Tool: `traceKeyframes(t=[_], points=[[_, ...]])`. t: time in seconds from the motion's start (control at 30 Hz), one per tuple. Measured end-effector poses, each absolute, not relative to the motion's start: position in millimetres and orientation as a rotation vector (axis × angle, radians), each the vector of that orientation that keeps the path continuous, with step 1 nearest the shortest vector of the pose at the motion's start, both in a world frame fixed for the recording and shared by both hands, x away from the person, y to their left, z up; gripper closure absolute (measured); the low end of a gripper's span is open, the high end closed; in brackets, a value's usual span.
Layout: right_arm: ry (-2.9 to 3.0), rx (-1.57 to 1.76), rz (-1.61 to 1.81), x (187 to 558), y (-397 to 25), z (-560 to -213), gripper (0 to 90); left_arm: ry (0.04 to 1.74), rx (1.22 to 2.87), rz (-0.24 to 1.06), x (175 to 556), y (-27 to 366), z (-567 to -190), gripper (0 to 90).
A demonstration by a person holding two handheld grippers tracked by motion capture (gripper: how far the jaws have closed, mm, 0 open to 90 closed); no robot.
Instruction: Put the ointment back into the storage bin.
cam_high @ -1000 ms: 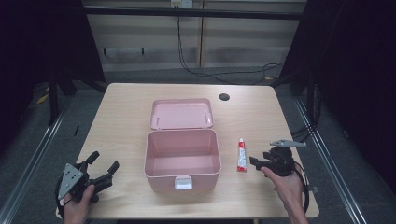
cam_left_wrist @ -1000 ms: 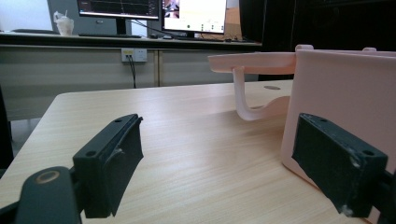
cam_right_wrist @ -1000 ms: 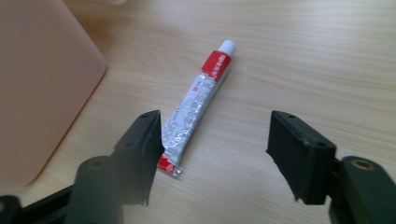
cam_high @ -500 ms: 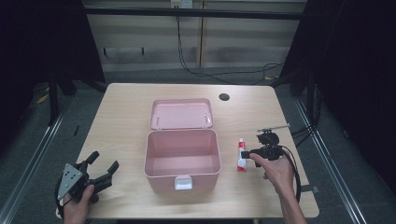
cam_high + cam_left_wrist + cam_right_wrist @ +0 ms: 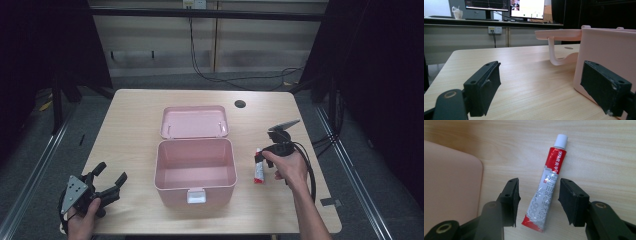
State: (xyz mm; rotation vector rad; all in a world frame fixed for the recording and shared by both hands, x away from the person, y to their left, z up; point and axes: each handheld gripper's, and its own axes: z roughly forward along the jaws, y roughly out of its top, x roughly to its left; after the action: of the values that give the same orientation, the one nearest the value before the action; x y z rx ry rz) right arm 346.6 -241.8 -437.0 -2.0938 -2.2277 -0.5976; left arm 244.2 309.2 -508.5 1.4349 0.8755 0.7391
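Observation:
A red and white tube (image 5: 258,168) with a white cap lies flat on the wooden table (image 5: 130,130), just right of an open pink box (image 5: 195,187). The box lid (image 5: 194,121) is folded back behind it. My right gripper (image 5: 263,159) is tilted down over the tube. In the right gripper view it (image 5: 539,195) is open, its jaws on either side of the tube (image 5: 550,182) and apart from it. My left gripper (image 5: 111,175) is open with nothing in it at the table's near left corner. In the left gripper view it (image 5: 544,75) faces the box wall (image 5: 609,47).
A round cable hole (image 5: 240,104) sits near the table's far edge. A small strip of tape (image 5: 327,201) lies near the front right corner. Metal rails and cables run along the floor on both sides. Monitors (image 5: 527,8) stand on a far desk.
My right gripper has moved away from the front edge and leftward, and tipped down over the tube. The left gripper, the box and the tube have stayed in place.

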Motion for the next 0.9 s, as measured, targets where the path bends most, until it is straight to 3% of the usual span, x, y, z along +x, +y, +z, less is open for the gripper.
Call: traceKeyframes(t=[0.53, 0.9], points=[[-2.227, -2.161, -0.286, 371.9, -222.5, -448.7, 52.4, 0.868, 1.436, 0.743, 244.2, 309.4, -508.5, 15.8], [-2.270, -2.205, -0.131, 378.3, -208.8, -456.6, 63.0, 0.860, 1.440, 0.743, 243.9, 308.9, -508.6, 15.9]])
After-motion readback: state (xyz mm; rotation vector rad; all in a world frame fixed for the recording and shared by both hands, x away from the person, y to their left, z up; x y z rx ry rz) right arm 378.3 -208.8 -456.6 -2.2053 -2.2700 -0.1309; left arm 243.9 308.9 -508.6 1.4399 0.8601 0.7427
